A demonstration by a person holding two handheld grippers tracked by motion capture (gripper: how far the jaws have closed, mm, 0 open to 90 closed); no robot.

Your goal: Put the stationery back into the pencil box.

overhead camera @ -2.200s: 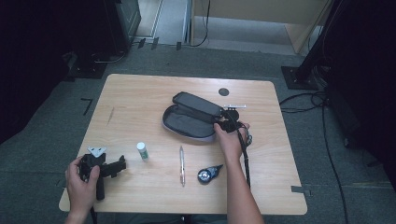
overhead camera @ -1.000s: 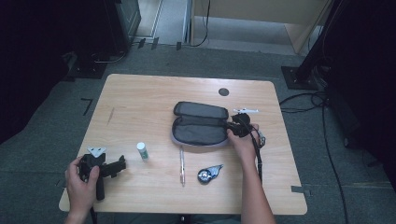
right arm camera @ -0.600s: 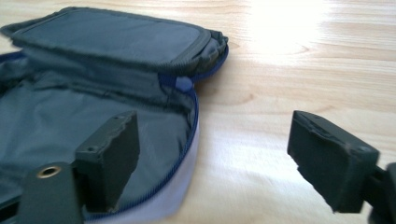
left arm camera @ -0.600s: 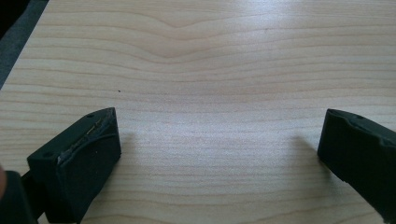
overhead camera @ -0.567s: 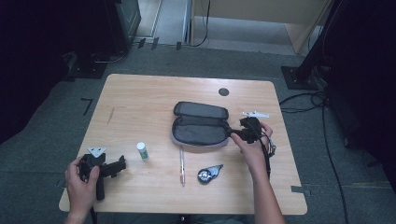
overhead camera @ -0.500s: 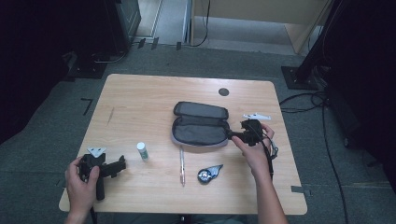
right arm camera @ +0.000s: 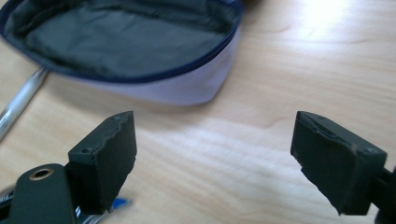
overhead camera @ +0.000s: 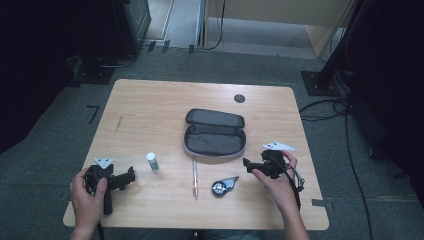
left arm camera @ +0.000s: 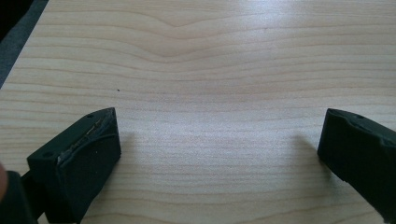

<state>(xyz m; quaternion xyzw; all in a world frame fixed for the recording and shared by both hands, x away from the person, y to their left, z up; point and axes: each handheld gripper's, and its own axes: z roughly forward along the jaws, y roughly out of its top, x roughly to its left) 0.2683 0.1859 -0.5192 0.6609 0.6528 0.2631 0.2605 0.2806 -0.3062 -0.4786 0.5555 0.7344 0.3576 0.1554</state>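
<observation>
Pencil case lies unzipped on the desk; right hand-held gripper beside it, jaws just opened, empty; left hand-held gripper open too.

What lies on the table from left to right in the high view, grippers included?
Left gripper → glue stick → pen → tape dispenser → right gripper. The open pouch spans several of these, so it is left out.

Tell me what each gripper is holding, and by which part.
Nothing. The left gripper and the right gripper both stand open over bare table.
</observation>
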